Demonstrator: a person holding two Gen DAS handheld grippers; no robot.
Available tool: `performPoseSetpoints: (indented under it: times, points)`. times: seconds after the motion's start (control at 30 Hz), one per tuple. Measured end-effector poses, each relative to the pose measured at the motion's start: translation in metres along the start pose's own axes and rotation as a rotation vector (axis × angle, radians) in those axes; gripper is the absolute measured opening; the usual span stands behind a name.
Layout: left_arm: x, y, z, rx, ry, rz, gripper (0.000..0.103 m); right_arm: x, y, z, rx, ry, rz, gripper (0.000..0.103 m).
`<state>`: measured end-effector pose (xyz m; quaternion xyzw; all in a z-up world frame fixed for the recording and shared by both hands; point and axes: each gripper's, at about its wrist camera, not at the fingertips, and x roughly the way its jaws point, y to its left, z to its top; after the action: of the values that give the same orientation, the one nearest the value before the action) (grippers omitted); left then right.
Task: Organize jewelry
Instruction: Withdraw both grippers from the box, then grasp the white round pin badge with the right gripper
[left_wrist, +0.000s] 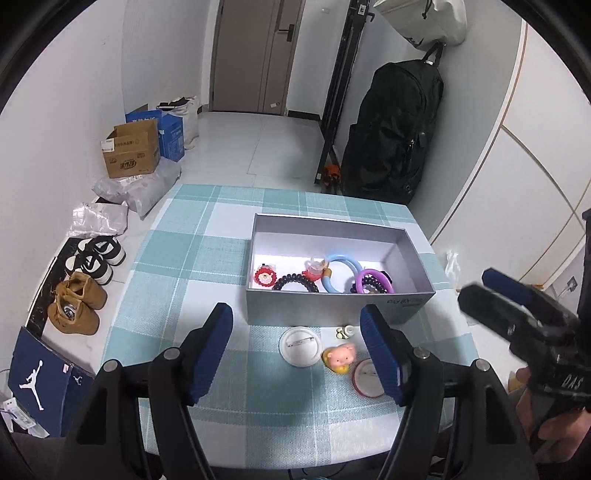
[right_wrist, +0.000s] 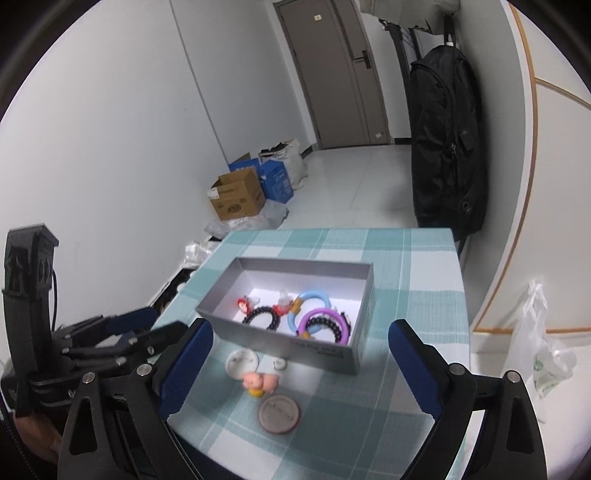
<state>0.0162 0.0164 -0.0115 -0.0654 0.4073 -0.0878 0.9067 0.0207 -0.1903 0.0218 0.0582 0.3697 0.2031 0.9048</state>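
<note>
Checked teal tablecloth (left_wrist: 192, 258) covers the whole table, and on it sits a grey box (left_wrist: 413, 266) already holding a blue ring (left_wrist: 334, 284), a purple ring (left_wrist: 373, 275) and black coil hair ties (left_wrist: 295, 282). Writing on the box front is too blurred to read (the shoebox on the floor shows a Jumpman logo, though).

Left outside, just in front of the box: a white pin badge (left_wrist: 299, 347) face down, a pink-rimmed badge (right_wrist: 279, 411), a pink pig charm (left_wrist: 341, 356) and a tiny pale clip (left_wrist: 345, 331).

Left gripper (left_wrist: 297, 354) and right gripper (right_wrist: 299, 354) both stand wide apart, holding nothing.

My guess: badges are light, stiff and slick, lying flat, so pinch across the rim edge. The pig looks rubbery and grabs easily around its body.
</note>
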Motion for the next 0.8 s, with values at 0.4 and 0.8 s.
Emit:
performPoseSetpoints:
  times: [0.4,0.8]
  points:
    - [0.004,-0.010,-0.020,0.052,0.054,0.033,0.075,0.014,0.021,-0.038,-0.101,0.149,0.005,0.100]
    - [0.006,0.018,-0.022,-0.020,0.102,0.055,0.075,0.039,0.023,-0.060,-0.111,0.247,0.016,0.093]
